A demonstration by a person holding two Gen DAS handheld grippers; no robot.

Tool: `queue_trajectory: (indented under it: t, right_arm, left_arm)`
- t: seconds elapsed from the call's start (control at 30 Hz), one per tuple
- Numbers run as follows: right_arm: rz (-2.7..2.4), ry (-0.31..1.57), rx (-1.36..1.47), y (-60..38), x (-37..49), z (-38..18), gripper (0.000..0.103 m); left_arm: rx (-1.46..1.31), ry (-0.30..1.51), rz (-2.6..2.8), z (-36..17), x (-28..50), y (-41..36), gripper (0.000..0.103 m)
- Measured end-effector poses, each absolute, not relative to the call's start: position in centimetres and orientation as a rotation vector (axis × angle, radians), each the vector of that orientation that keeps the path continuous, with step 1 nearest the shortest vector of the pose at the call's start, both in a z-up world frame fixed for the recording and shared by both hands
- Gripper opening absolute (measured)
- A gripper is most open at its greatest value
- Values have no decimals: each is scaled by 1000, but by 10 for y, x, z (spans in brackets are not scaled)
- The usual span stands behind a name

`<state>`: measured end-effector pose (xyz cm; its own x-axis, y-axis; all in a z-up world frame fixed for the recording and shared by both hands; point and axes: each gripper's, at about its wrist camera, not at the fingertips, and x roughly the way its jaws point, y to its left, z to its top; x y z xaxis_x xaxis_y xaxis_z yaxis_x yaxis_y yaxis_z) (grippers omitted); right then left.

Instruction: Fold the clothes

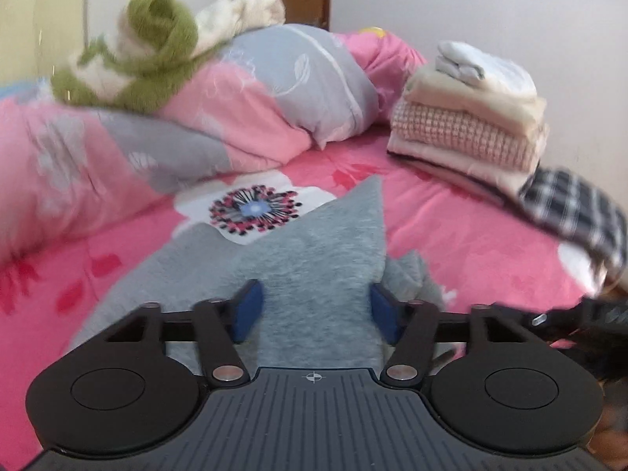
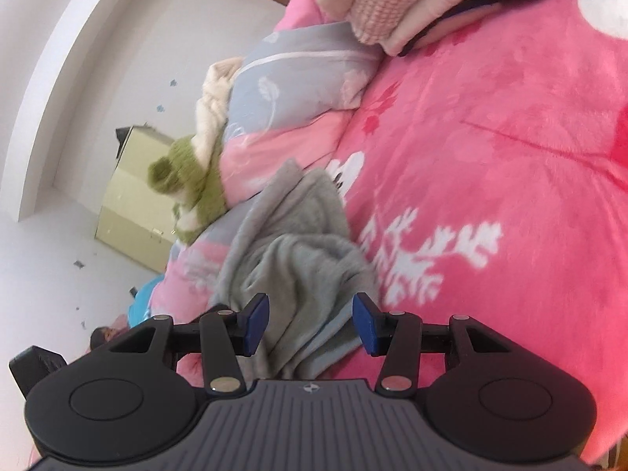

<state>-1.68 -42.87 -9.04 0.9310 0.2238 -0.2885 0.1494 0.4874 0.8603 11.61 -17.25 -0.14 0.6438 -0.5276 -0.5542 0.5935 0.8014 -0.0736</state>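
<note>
Firstly, left wrist view: left gripper (image 1: 316,314) spread wide, its 2 blue pads (image 1: 249,310) on either side of the grey fleece garment (image 1: 314,243), nothing pinched.
Garment place, left wrist view: spread on the pink floral bedsheet (image 1: 451,227), one corner pointing away from the camera toward a white flower print.
Behind, left wrist view: a rumpled pink and grey quilt (image 1: 255,102) with a green and white knit (image 1: 145,43) and a cream garment (image 1: 239,11) heaped on top.
Far right, left wrist view: a stack of folded clothes (image 1: 467,117), well apart from the garment; a black and white checked cloth (image 1: 573,208) just beside its base.
Right wrist view: right gripper (image 2: 310,324) also spread, with bunched grey fleece garment (image 2: 298,251) between and beyond its pads; whether they touch it cannot be told.
Around, right wrist view: quilt (image 2: 290,90) touching the garment's far side, green knit (image 2: 184,184) on it, folded stack (image 2: 376,4) at the top edge, pale yellow cabinet (image 2: 133,200) by the wall.
</note>
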Motion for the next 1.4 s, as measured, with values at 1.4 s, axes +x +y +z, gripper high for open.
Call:
queue_trajectory:
  t: [1.4]
  right_arm:
    - [-50,592,819,-396,-5,-75,46]
  left_arm:
    - [-214,601,-304,-9,-30,150,45]
